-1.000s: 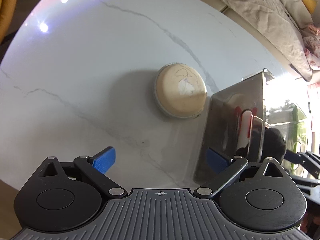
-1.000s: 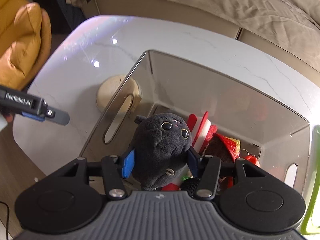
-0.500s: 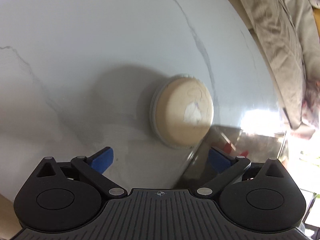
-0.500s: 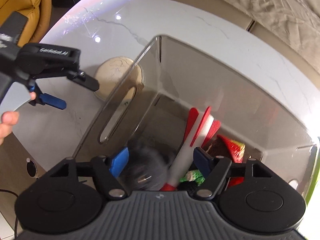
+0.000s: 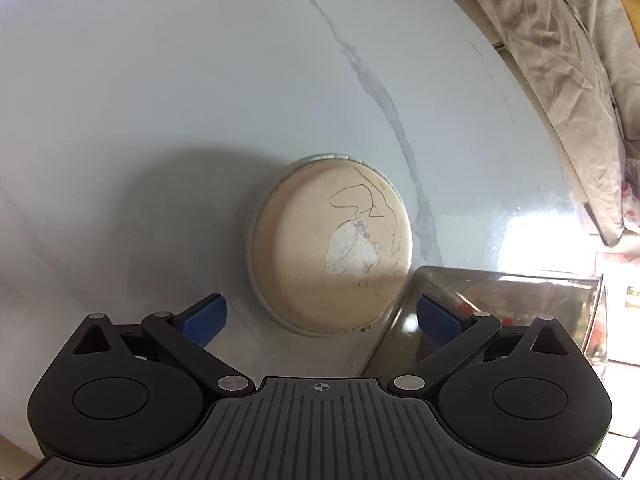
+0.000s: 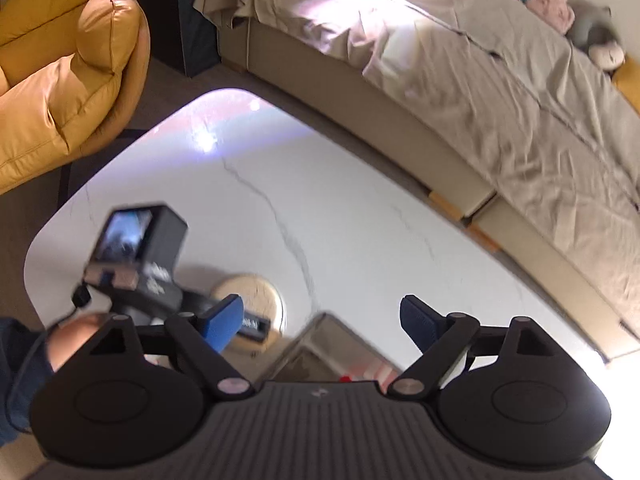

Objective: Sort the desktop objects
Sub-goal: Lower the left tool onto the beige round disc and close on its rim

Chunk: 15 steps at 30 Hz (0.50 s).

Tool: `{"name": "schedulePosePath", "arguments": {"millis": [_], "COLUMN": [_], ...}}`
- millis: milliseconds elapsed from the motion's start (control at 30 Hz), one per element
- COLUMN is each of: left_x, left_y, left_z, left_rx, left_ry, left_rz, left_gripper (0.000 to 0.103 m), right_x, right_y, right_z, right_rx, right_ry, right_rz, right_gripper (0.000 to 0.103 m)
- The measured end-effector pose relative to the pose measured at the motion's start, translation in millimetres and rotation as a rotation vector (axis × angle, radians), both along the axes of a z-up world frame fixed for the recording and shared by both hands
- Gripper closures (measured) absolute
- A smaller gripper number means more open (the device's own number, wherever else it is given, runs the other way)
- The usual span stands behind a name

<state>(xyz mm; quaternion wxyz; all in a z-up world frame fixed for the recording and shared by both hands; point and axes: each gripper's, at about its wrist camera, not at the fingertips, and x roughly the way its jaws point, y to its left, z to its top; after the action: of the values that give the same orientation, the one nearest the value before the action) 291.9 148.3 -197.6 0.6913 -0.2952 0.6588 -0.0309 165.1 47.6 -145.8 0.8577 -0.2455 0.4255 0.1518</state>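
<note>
A round beige disc (image 5: 332,248) with pen scribbles and a white patch lies on the white marble table (image 5: 200,100), touching the corner of a clear plastic bin (image 5: 500,304). My left gripper (image 5: 320,314) is open and empty, hovering just above the disc's near edge. My right gripper (image 6: 320,320) is open and empty, raised above the bin (image 6: 320,348). The disc (image 6: 256,292) and the left gripper's body (image 6: 140,256) show in the right wrist view. Red items show faintly inside the bin.
A beige covered sofa (image 6: 480,92) with soft toys (image 6: 552,4) runs along the table's far side. A yellow leather armchair (image 6: 60,80) stands at the left. The table's rounded corner (image 6: 44,240) lies close to the left gripper.
My right gripper let go of the black plush into the bin, opened and lifted up and away. My left gripper moved in closer over the beige disc.
</note>
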Motion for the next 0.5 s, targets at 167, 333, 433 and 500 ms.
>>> {"name": "schedulePosePath", "arguments": {"millis": [167,333,433,500], "left_x": [10,7,0,-3], "left_y": [-1,0,6,11], "left_z": [-10,-10,-7,-4], "left_rx": [-0.014,-0.028,-0.029,-0.043], "left_ry": [0.002,-0.033,-0.055,-0.071], "left_rz": [0.029,0.028,0.019,0.013], "left_gripper": [0.0,0.0,0.011,0.032], "right_x": [17,42,51,54], "right_y": [15,24,21,17], "right_z": [-2,-28,-37,-38], "right_rx": [0.015,0.038,0.058,0.075], "right_ry": [0.002,0.055,0.073,0.077], "right_rz": [0.01,0.001,-0.015,-0.025], "right_gripper": [0.016,0.016,0.016,0.016]}}
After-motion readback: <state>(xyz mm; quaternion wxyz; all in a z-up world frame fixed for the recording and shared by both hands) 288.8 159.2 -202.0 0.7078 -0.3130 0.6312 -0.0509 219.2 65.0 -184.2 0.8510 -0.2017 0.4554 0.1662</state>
